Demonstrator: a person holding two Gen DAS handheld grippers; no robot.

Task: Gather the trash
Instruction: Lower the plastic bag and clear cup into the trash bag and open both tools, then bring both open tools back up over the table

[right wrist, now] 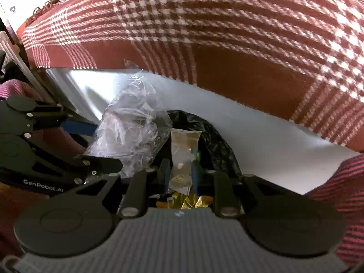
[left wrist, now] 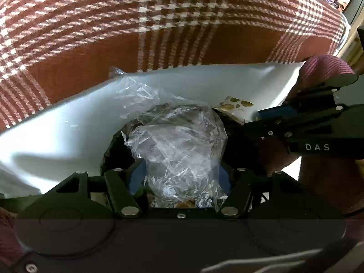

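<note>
I am holding a crumpled clear plastic bag [left wrist: 179, 152] between my left gripper [left wrist: 182, 177] pads, the fingers standing fairly wide around its bulk at lower centre of the left view. My right gripper [right wrist: 180, 175] is pinching a small printed wrapper [right wrist: 184, 157] with narrow jaws. Both are hanging over the black bin bag's [right wrist: 213, 136] mouth at mid-frame. I judge I should be lowering both well inside before letting go, so nothing is catching on the rim.

Both grippers [left wrist: 182, 177] [right wrist: 179, 175] clamped, angled downward
</note>
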